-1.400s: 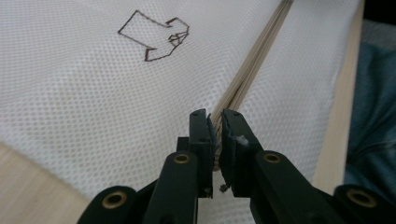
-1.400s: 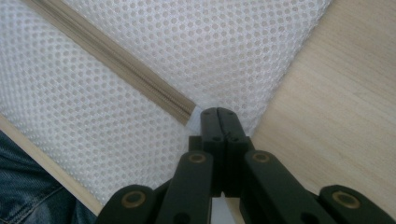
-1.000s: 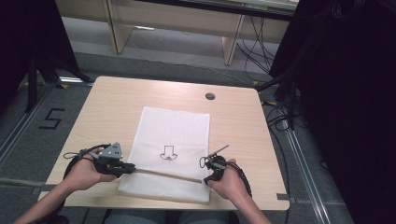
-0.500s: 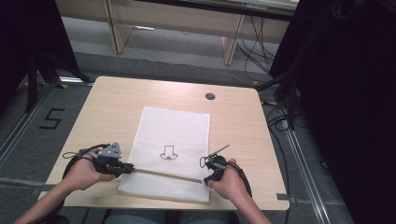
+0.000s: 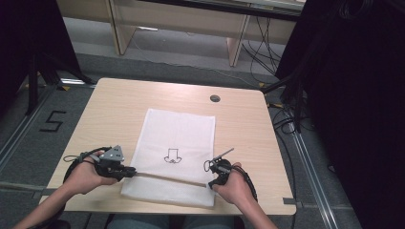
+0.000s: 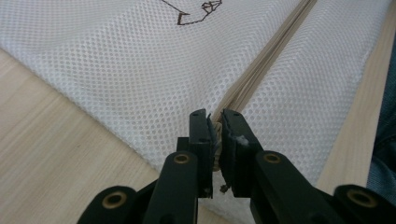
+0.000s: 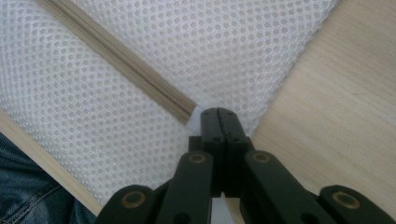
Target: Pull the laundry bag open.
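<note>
A white mesh bag [image 5: 177,133] with a small black printed outline [image 5: 171,156] lies flat on the wooden table [image 5: 114,105]. A beige zipper [image 5: 167,177] runs across it near the front edge. My left gripper [image 5: 131,171] is at the zipper's left end. In the left gripper view, my left gripper [image 6: 215,116] is shut on the beige zipper pull, and the zipper [image 6: 266,56] stretches away over the mesh [image 6: 140,70]. My right gripper [image 5: 211,183] sits at the zipper's right end. In the right gripper view, my right gripper [image 7: 218,113] is shut on the bag's edge [image 7: 224,42] beside the zipper end [image 7: 180,108].
A round cable hole [image 5: 215,98] sits in the table's far side. Bare wood surrounds the bag left and right. The person's jeans [image 7: 23,186] show past the front edge. A black "5" [image 5: 52,121] marks the floor at left; cables lie on the floor at the right.
</note>
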The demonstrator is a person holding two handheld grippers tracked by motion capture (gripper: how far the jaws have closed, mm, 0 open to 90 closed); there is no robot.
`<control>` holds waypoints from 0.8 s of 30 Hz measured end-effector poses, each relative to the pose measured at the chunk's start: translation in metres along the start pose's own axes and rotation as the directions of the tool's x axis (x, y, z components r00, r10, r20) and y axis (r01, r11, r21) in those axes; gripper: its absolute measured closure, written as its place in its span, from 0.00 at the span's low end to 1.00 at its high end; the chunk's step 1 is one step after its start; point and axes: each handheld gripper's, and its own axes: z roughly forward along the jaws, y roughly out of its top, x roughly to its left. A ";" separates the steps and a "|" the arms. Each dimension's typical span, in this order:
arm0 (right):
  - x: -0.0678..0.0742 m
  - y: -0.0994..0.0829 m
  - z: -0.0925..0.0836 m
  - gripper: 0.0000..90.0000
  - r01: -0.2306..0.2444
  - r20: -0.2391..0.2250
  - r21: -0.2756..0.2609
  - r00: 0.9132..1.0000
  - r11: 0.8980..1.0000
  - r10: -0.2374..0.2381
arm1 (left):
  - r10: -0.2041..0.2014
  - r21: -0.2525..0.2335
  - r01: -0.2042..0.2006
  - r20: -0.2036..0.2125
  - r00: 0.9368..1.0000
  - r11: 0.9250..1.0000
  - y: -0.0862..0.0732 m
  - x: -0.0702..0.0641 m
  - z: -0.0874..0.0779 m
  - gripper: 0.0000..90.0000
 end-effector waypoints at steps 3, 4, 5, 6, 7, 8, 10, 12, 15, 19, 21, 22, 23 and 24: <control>-0.001 0.000 0.000 1.00 0.007 0.010 0.006 1.000 1.000 -0.007 | -0.022 0.007 0.023 -0.011 1.000 1.000 -0.002 0.001 -0.001 0.92; 0.000 0.000 0.000 1.00 0.010 0.006 -0.025 1.000 1.000 -0.009 | -0.022 0.007 0.023 -0.011 1.000 1.000 -0.002 0.001 -0.001 0.92; 0.000 0.000 0.000 1.00 0.015 0.005 -0.012 1.000 1.000 -0.015 | -0.029 0.005 0.029 -0.001 1.000 1.000 -0.002 0.001 -0.001 0.92; -0.001 0.000 0.000 1.00 0.018 0.003 -0.008 1.000 1.000 -0.018 | -0.031 0.003 0.031 -0.004 1.000 1.000 -0.002 0.002 -0.001 0.92; -0.001 0.000 0.000 1.00 0.018 0.003 -0.008 1.000 1.000 -0.018 | -0.018 0.008 0.018 -0.003 1.000 1.000 -0.002 0.002 -0.001 0.92; -0.001 0.000 0.000 1.00 0.014 0.006 -0.003 1.000 1.000 -0.014 | -0.033 0.003 0.033 -0.002 0.999 0.999 -0.003 0.003 -0.001 0.92; -0.001 0.000 0.000 1.00 0.016 0.003 -0.004 1.000 1.000 -0.016 | -0.038 0.007 0.038 -0.014 0.999 0.999 -0.004 0.003 -0.003 0.92; -0.002 0.000 -0.001 1.00 0.016 0.030 0.009 0.999 1.000 -0.017 | -0.042 0.013 0.043 -0.017 0.999 0.999 -0.004 0.004 -0.003 0.92; -0.001 0.000 -0.004 1.00 -0.034 0.060 0.030 0.998 0.999 0.032 | -0.029 0.032 0.030 -0.029 0.999 0.999 -0.005 0.007 -0.004 0.92; -0.005 0.000 -0.002 1.00 0.006 0.069 -0.008 0.998 1.000 -0.005 | -0.027 0.070 0.029 -0.035 0.999 0.997 -0.007 0.008 -0.002 0.92; -0.005 0.000 -0.003 1.00 0.013 0.064 -0.018 0.998 1.000 -0.012 | -0.016 0.083 0.019 -0.035 0.999 0.996 -0.006 0.009 -0.002 0.92; -0.006 0.000 -0.002 1.00 0.020 0.064 -0.018 0.998 1.000 -0.019 | -0.027 0.076 0.030 -0.037 0.999 0.997 -0.007 0.008 -0.001 0.92; -0.006 0.000 -0.002 1.00 0.020 0.064 -0.018 0.998 1.000 -0.019 | -0.027 0.076 0.030 -0.037 0.999 0.997 -0.007 0.008 -0.001 0.92; -0.007 0.000 -0.002 1.00 0.034 0.065 -0.021 0.997 0.999 -0.033 | -0.017 0.087 0.021 -0.042 0.999 0.996 -0.007 0.009 -0.001 0.92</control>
